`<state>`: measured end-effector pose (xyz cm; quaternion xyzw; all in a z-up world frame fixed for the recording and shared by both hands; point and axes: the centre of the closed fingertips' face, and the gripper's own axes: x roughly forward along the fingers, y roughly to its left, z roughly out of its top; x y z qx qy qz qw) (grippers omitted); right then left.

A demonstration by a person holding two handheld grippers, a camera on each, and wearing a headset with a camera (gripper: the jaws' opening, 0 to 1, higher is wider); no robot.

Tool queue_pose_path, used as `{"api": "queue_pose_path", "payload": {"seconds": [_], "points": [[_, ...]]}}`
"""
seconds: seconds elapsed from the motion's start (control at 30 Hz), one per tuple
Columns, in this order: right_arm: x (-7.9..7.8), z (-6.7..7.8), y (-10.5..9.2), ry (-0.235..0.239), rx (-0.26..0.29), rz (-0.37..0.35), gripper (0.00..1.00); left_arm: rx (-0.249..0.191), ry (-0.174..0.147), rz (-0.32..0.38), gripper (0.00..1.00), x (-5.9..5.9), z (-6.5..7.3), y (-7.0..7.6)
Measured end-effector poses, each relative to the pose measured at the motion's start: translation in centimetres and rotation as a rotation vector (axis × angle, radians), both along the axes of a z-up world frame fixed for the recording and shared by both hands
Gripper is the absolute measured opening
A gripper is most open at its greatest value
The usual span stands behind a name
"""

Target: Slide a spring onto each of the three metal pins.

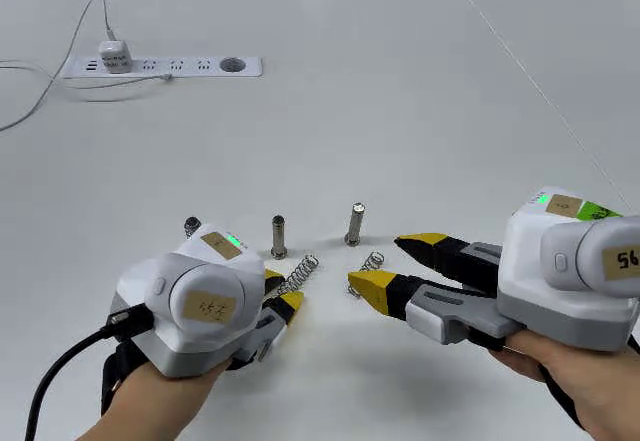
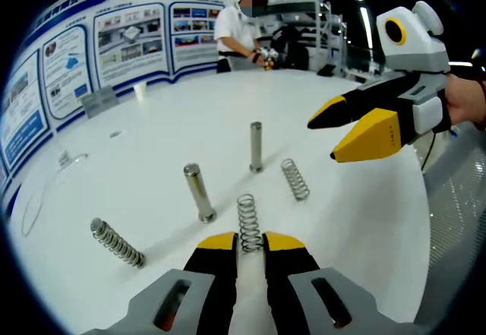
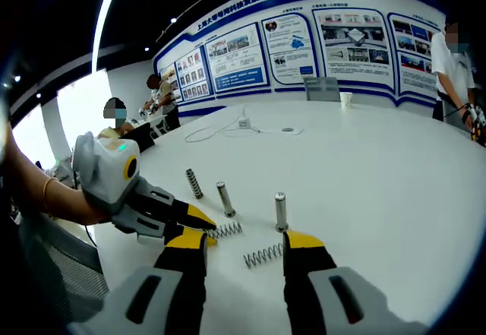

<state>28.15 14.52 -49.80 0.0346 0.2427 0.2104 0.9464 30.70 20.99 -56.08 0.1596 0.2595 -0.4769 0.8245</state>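
Observation:
Three metal pins stand upright on the white table. The left pin (image 1: 192, 226) wears a spring (image 2: 116, 241). The middle pin (image 1: 278, 236) and the right pin (image 1: 355, 223) are bare. My left gripper (image 1: 285, 291) sits just in front of the middle pin, shut on one end of a second spring (image 2: 248, 223) that points toward the pins. A third spring (image 1: 372, 261) lies loose on the table near the right pin. My right gripper (image 3: 244, 240) is open, its yellow jaws on either side of that loose spring (image 3: 263, 256) and a little short of it.
A white power strip (image 1: 160, 65) with a plugged charger and cables lies at the far left of the table. Poster walls ring the room, and people stand at the table's far side.

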Motion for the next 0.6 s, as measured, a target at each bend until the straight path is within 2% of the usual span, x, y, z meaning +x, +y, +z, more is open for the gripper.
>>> {"api": "queue_pose_path", "payload": {"seconds": [0.2, 0.33, 0.5, 0.53, 0.6], "points": [[0.2, 0.2, -0.1, -0.002, 0.004, -0.013, 0.41, 0.009, -0.008, -0.001, 0.11, 0.0, 0.0, 0.0], [0.3, 0.4, 0.0, -0.005, 0.019, -0.019, 0.41, 0.001, 0.008, 0.001, 0.10, -0.2, 0.1, 0.2], [0.5, 0.9, 0.1, -0.013, 0.052, -0.036, 0.41, -0.028, 0.000, -0.007, 0.10, -0.6, 1.2, 0.4], [0.6, 1.0, 0.2, -0.014, 0.061, -0.040, 0.41, -0.042, 0.003, -0.004, 0.10, -0.6, 1.5, 0.4], [0.7, 1.2, 0.3, -0.002, 0.084, -0.046, 0.41, -0.093, 0.029, 0.015, 0.10, -0.9, 2.3, 0.3]]}}
